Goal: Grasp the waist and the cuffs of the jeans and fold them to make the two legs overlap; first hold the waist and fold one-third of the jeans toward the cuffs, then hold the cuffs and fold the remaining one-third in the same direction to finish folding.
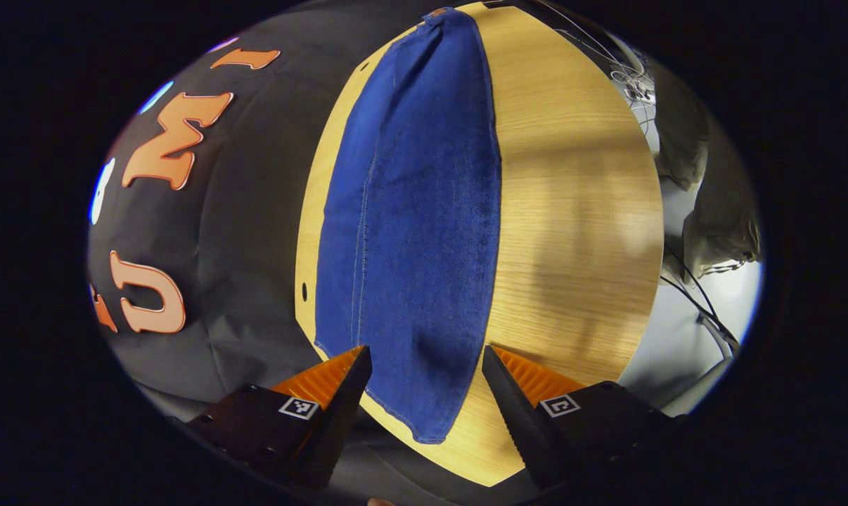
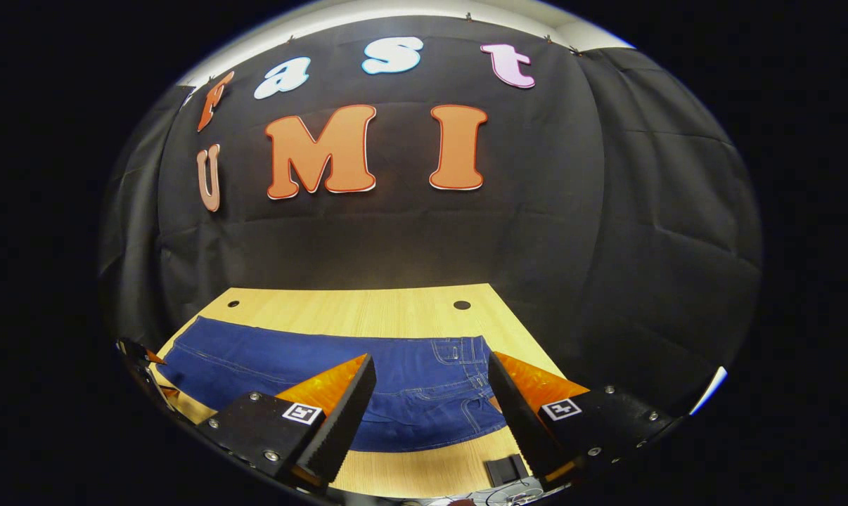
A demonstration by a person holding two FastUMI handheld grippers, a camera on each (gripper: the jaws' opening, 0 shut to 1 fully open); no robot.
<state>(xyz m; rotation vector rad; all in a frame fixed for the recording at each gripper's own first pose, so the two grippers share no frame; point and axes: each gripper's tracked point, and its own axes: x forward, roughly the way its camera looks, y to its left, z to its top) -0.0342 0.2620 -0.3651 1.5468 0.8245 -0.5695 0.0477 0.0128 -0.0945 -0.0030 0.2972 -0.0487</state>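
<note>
Blue jeans (image 1: 417, 211) lie flat as one long strip on the wooden table (image 1: 579, 211). The cuff end (image 1: 424, 422) is nearest to my left gripper (image 1: 425, 355), which hovers open just above it, a finger on each side and nothing held. In the right gripper view the jeans (image 2: 311, 365) stretch left to right, with the waist (image 2: 466, 358) and its pockets at the right. My right gripper (image 2: 431, 360) hangs open in front of the waist, apart from the cloth. The left gripper (image 2: 139, 362) peeks in at the far left, by the cuffs.
The table (image 2: 368, 302) has two small holes near its back edge, against the black booth wall (image 2: 607, 246). A small black object (image 2: 505, 469) and cables lie at the front edge. Beyond the table's far side are grey cloth (image 1: 712, 225) and cables (image 1: 705, 316).
</note>
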